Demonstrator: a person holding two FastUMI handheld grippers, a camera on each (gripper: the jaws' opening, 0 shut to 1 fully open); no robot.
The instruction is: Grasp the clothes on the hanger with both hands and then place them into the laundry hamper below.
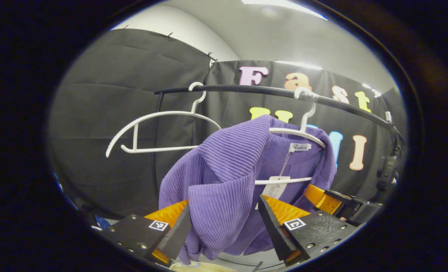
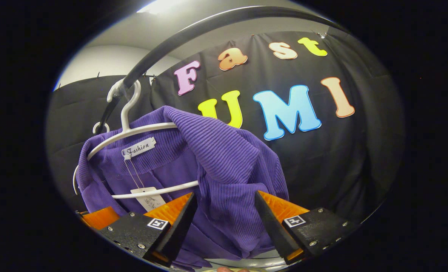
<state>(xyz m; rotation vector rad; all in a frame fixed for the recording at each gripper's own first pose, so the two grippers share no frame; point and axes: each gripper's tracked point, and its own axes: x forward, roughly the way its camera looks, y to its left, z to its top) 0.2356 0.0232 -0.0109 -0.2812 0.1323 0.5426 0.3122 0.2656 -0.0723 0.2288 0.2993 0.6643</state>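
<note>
A purple ribbed garment [image 1: 224,177] hangs on a white hanger [image 1: 297,132] from a black rail [image 1: 246,90]. My left gripper [image 1: 224,226] is open, and one shoulder fold of the garment hangs down between its spread fingers. In the right gripper view the same garment [image 2: 224,158] hangs on its hanger [image 2: 133,130] with a paper tag below the collar. My right gripper [image 2: 225,223] is open too, straddling the other shoulder fold. The right gripper [image 1: 322,200] also shows beyond the garment in the left gripper view.
An empty white hanger [image 1: 152,130] hangs on the rail to the left of the garment. The rail's black upright [image 1: 156,151] stands behind it. A pale beige edge [image 1: 201,266], perhaps the hamper's rim, shows at the very bottom.
</note>
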